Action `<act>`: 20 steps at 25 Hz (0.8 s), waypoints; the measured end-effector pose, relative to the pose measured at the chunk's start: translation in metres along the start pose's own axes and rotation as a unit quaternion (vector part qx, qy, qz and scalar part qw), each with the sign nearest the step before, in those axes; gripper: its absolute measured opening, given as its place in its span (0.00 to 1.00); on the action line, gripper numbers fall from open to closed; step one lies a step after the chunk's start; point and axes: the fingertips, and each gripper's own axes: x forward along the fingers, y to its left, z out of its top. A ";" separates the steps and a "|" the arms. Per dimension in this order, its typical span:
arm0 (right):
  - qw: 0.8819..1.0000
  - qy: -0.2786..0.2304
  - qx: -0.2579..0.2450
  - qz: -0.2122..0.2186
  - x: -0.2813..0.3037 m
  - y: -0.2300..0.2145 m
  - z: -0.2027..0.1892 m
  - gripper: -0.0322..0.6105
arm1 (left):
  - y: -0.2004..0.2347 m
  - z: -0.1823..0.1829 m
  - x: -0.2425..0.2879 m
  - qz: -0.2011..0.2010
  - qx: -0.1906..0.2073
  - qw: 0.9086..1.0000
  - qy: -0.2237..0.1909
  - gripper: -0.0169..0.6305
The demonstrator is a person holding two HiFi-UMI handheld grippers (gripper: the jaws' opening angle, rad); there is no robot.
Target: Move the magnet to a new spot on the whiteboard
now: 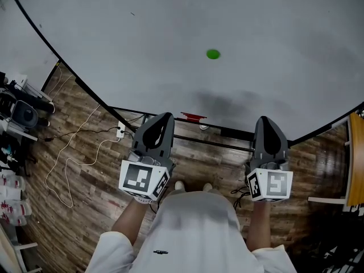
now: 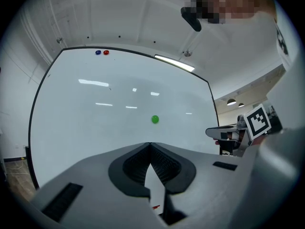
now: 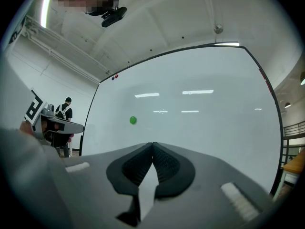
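I hold my left gripper (image 1: 161, 121) and my right gripper (image 1: 267, 124) out in front of me, side by side and well apart, both pointing about level. Each pair of jaws meets at the tips with nothing between. My forearms (image 1: 132, 215) run straight behind them.

A wood floor (image 1: 96, 209) lay below, with a white cable (image 1: 68, 159) looping across it to a power strip (image 1: 120, 131). Dark gear (image 1: 23, 114) crowded the left edge, and a yellow-topped piece of furniture (image 1: 356, 158) stood at the right. A person (image 3: 65, 109) stood far off.
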 end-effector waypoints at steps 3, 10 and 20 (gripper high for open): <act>1.000 0.000 0.003 0.004 0.000 -0.001 -0.001 0.07 | -0.001 -0.001 0.000 0.002 -0.001 1.000 0.002 0.04; 1.000 0.002 0.021 -0.002 -0.001 -0.012 -0.014 0.07 | -0.008 -0.005 0.003 0.001 -0.002 1.000 0.008 0.04; 0.999 -0.002 0.035 -0.003 0.000 -0.013 -0.020 0.07 | -0.007 -0.002 0.005 0.001 -0.001 1.000 0.007 0.04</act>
